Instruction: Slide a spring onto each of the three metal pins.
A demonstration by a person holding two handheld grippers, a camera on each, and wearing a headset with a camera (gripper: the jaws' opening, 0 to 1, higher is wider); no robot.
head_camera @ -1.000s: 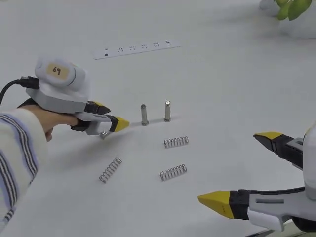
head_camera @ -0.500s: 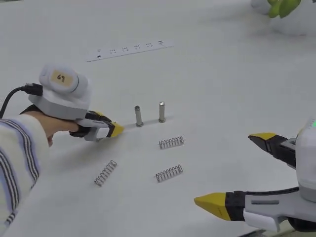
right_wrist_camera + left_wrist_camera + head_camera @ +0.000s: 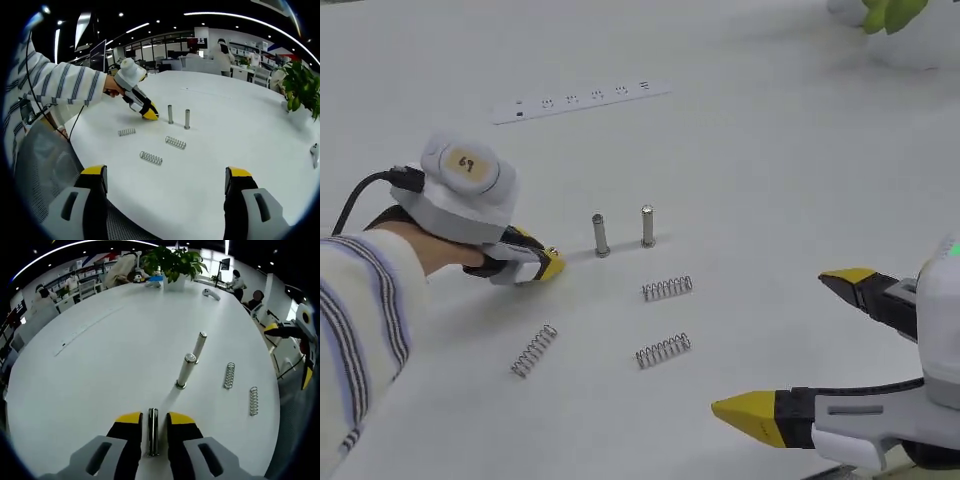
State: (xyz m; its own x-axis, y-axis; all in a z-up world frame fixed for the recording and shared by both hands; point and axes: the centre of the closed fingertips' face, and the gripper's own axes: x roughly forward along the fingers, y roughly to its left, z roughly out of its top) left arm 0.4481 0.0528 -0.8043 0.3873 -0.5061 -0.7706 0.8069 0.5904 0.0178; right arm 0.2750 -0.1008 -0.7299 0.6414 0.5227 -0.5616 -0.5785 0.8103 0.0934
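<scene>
Silvery pin (image 3: 153, 436) lies clamped in left gripper (image 3: 154, 416).

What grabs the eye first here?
The left hand-held gripper, low on the white table at left, has its jaws closed on a third pin lying flat between them. Just right of it two metal pins stand upright side by side, with three springs lying loose in front of them. The right hand-held gripper hangs wide open in the near right foreground.
</scene>
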